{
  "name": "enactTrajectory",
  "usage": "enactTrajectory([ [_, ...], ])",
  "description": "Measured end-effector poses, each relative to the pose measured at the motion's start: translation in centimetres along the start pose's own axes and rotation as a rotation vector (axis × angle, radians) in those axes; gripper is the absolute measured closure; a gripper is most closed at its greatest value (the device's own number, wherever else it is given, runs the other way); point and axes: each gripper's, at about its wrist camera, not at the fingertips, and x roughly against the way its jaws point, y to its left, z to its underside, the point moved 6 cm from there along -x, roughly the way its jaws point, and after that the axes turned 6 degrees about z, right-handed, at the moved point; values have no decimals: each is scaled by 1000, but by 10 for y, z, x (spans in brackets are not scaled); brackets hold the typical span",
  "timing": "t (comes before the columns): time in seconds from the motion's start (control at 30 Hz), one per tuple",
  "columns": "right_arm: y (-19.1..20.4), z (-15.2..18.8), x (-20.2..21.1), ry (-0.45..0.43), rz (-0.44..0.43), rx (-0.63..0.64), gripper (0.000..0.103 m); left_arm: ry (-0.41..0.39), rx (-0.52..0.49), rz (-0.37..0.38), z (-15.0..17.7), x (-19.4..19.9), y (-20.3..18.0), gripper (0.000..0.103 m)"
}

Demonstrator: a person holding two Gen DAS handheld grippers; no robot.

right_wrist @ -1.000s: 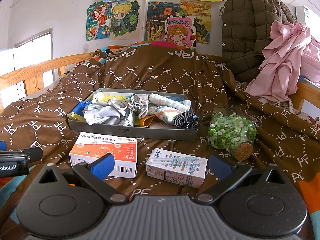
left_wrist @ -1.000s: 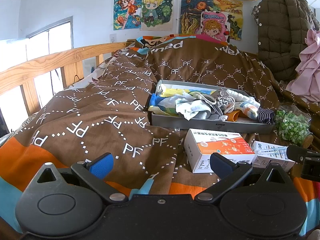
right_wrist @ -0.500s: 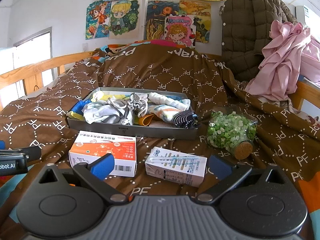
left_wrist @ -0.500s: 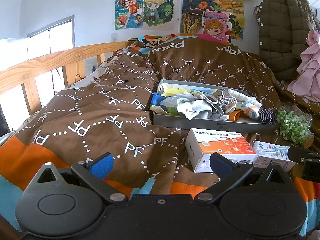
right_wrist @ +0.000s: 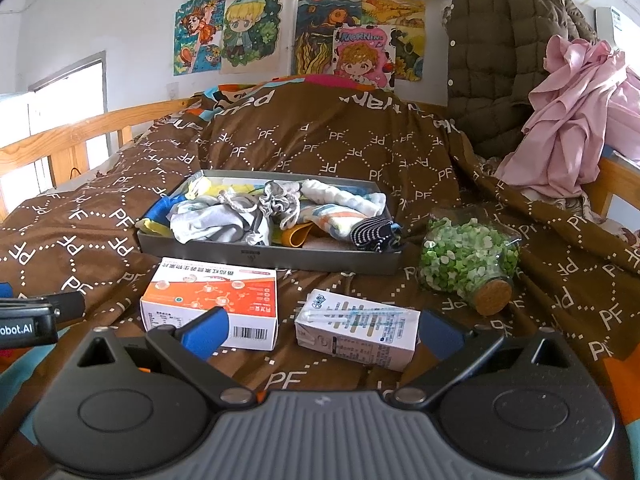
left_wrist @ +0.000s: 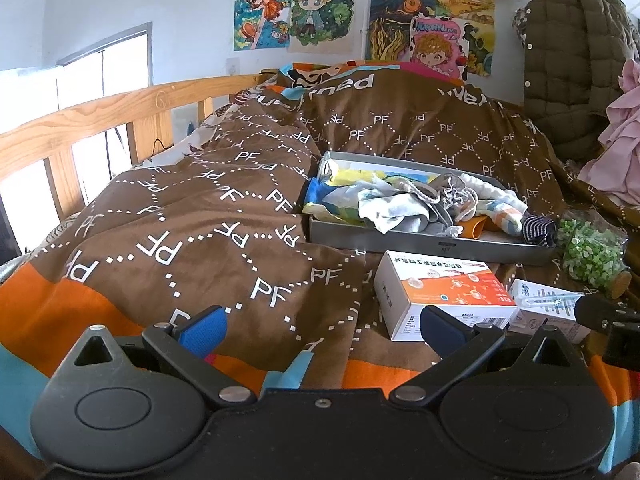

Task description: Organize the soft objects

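A grey tray (right_wrist: 328,258) (left_wrist: 400,240) sits on the brown bed cover, filled with several soft items: socks, small cloths, a grey drawstring pouch (right_wrist: 280,202) and a striped dark sock (right_wrist: 376,234) at its right end. My left gripper (left_wrist: 322,330) is open and empty, low over the cover, left of and in front of the tray. My right gripper (right_wrist: 322,330) is open and empty, just behind a white carton (right_wrist: 356,330).
An orange-and-white medicine box (right_wrist: 212,300) (left_wrist: 444,296) and the white carton (left_wrist: 548,308) lie in front of the tray. A corked glass jar of green bits (right_wrist: 468,258) lies to the tray's right. A wooden bed rail (left_wrist: 100,116) runs on the left; a pink garment (right_wrist: 572,120) and a jacket (right_wrist: 500,52) hang at the back right.
Both views have drifted slightly; the objects sit a little lower and further off in the frames. Nothing was grasped or moved.
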Motion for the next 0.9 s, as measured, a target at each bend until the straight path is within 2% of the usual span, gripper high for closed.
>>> enactTrajectory([
  [0.9,3,1,-9,35,-12,12,0,17,-11,16,1,-4,-5,1],
])
